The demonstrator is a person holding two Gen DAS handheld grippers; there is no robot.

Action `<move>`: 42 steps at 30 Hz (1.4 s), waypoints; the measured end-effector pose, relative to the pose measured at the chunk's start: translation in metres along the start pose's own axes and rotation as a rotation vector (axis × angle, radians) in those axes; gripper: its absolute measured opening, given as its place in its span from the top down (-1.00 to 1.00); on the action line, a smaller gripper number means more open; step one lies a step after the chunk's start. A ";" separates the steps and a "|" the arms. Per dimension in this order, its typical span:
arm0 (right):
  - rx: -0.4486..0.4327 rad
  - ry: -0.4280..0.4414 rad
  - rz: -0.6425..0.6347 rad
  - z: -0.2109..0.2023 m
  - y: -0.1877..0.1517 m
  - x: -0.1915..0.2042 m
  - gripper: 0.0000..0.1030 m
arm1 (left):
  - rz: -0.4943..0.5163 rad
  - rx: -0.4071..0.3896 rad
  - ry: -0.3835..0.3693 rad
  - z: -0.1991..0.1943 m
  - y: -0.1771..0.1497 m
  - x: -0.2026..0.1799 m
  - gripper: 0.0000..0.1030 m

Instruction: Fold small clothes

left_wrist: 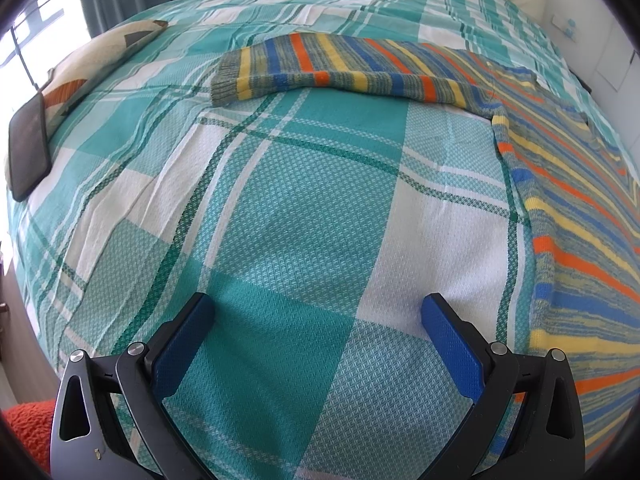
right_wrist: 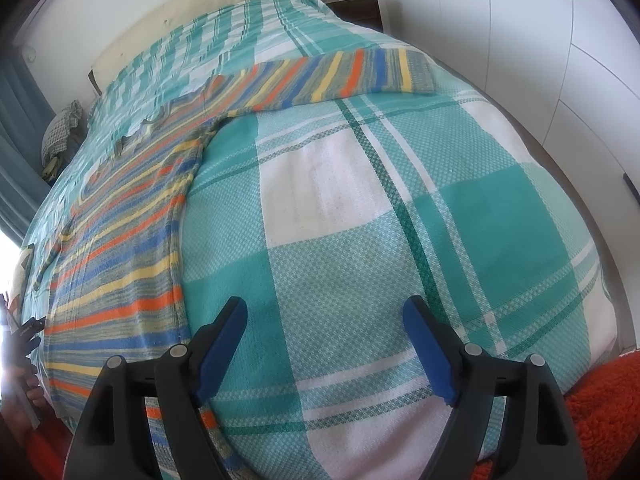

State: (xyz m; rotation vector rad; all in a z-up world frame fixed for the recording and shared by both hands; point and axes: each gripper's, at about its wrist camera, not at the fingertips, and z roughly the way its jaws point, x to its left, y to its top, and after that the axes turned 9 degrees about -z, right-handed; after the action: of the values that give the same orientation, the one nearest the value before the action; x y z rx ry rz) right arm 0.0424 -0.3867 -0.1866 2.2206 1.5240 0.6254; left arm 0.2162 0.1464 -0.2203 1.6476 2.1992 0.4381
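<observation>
Both tongs, left (left_wrist: 318, 312) & right (right_wrist: 324, 316), are hanging apart w/ nothing between over the bed (right_wrist: 360, 208); striped knit sweater (left_wrist: 568, 216) is looking soft, floppy—prob best pinched at sleeve cuff (left_wrist: 226, 80)/hem.

I had bare bedspread (left_wrist: 304, 200) ahead of both tongs, the striped sweater (left_wrist: 580, 240) lying flat between them, nothing upright blocking.

A home bedroom: a bed (right_wrist: 500, 208) under a teal plaid cover, pillows (left_wrist: 92, 56), white wardrobe doors (right_wrist: 540, 40).
</observation>
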 end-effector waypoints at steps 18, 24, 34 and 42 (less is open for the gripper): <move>0.000 0.003 0.002 0.000 0.000 0.001 -0.55 | -0.067 -0.022 -0.156 -0.017 0.007 0.006 -0.99; -0.001 0.004 0.003 0.000 0.000 0.000 -0.55 | -0.023 -0.076 -0.204 -0.031 0.007 -0.005 -0.99; -0.075 0.109 0.074 -0.029 0.039 -0.028 -0.55 | -0.034 -0.132 -0.294 -0.076 0.004 0.003 -0.98; -0.225 0.239 0.402 -0.021 0.141 -0.142 -0.54 | -0.070 -0.137 -0.245 -0.069 0.003 0.008 -0.98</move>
State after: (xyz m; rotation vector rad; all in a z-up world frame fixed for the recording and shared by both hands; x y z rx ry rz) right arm 0.0948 -0.5672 -0.1145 2.3510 1.0394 1.1585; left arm 0.1855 0.1525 -0.1584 1.4639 1.9943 0.3390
